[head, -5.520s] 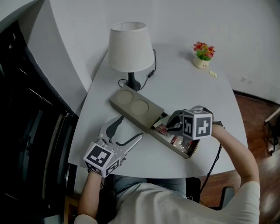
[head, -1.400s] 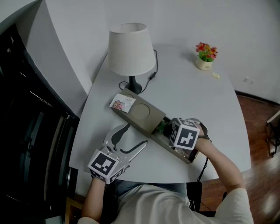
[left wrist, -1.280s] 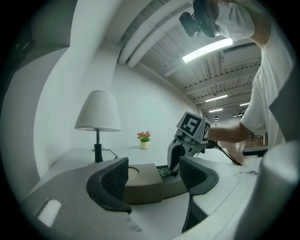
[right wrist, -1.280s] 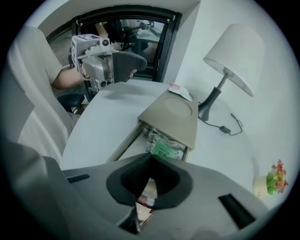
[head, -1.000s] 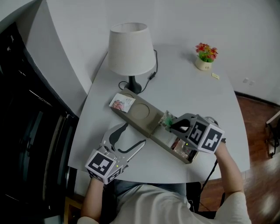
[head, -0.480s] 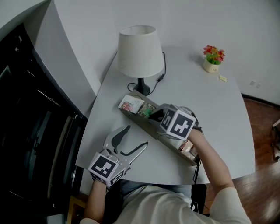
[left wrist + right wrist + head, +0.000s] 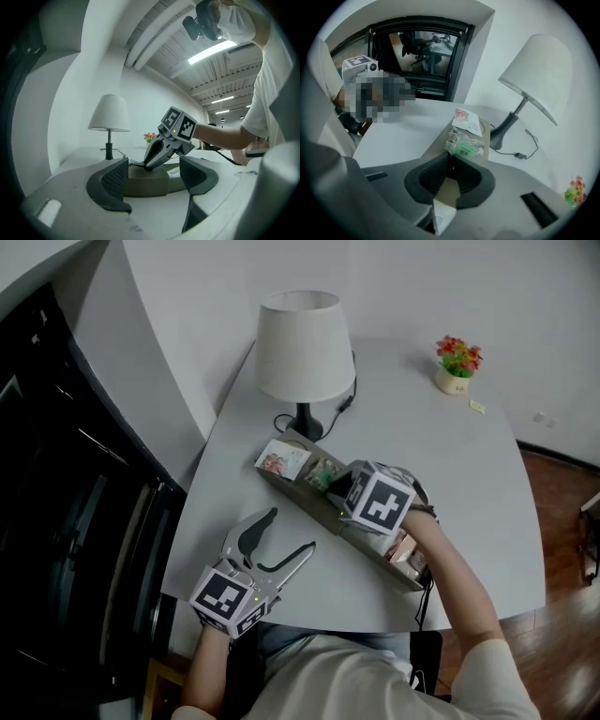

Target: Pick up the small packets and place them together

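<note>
1. Setting green packet (image 7: 464, 145) down on the lidded, lamp-side end of tray (image 7: 314, 506), after lifting it out of the open end about a second ago.
2. Laying it flat, just beside white-and-pink packet (image 7: 465, 121) already resting there. Possibly overlapping edges, though not telling for certain from either view.
3. Opening right gripper (image 7: 452, 161) by only a crack, having just been easing the jaws apart. Keeping the tips right at the green packet's near edge and seemingly no longer pinching it.
4. Pointing that gripper steeply downward at the lid, with the marker cube hiding most of it from the head view.
5. Parking left gripper (image 7: 286, 532) near the front edge of table (image 7: 441, 456), aiming level at the tray's side wall. Holding its jaws wide apart with nothing between them.
6. Leaving more packets (image 7: 403, 547) in the open compartment at the tray's right end, well apart from the two by lamp (image 7: 300, 348).
7. Finishing, by the look of it, the placing step for a second packet, with the gathering partly done.
8. Needing next, probably: backing the right gripper off without dragging the green packet, swinging back to the open compartment, spreading wider, then closing on another packet's edge.
</note>
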`<action>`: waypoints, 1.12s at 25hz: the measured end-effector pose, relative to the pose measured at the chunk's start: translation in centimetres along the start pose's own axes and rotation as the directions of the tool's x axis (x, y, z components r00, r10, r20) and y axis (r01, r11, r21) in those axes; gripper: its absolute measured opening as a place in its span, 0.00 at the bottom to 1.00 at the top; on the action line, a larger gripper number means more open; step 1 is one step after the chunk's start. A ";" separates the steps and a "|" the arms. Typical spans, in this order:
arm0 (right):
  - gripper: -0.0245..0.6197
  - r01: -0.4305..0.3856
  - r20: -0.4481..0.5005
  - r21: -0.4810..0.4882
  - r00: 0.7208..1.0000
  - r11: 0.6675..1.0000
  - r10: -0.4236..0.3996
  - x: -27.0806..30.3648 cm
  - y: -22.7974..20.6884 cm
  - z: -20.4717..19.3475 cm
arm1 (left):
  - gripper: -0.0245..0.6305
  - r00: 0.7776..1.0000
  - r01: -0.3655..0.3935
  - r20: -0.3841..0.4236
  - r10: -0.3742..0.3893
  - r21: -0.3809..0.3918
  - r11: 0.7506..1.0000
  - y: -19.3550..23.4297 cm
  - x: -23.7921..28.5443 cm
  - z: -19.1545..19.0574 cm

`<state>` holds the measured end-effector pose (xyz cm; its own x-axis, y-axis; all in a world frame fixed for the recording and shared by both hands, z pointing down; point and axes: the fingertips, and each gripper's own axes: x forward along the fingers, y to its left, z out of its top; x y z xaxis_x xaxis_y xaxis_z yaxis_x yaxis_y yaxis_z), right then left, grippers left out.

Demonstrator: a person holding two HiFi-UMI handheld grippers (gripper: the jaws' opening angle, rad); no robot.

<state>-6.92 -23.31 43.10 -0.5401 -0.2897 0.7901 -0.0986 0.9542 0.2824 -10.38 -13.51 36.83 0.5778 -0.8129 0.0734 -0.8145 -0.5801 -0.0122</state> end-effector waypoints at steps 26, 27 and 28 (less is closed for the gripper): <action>0.74 0.227 0.689 0.420 0.551 0.879 -0.472 -18.4 -1.8 -0.8 | 0.57 0.994 0.017 0.103 -0.020 0.028 0.999 -1.1 2.6 3.2; 0.74 0.242 0.686 0.439 0.531 0.865 -0.497 -19.1 -1.5 -1.4 | 0.57 0.994 0.010 0.107 -0.014 0.034 0.999 -1.3 2.8 3.4; 0.73 0.257 0.685 0.457 0.509 0.851 -0.521 -19.7 -1.2 -2.0 | 0.57 0.994 0.004 0.112 -0.008 0.037 0.999 -1.4 2.8 3.5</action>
<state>5.55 -18.93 28.25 -0.7959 -0.5939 -0.1176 -0.6049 0.7720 0.1951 -7.42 -15.20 33.59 0.5864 -0.8091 -0.0382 -0.8098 -0.5846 -0.0493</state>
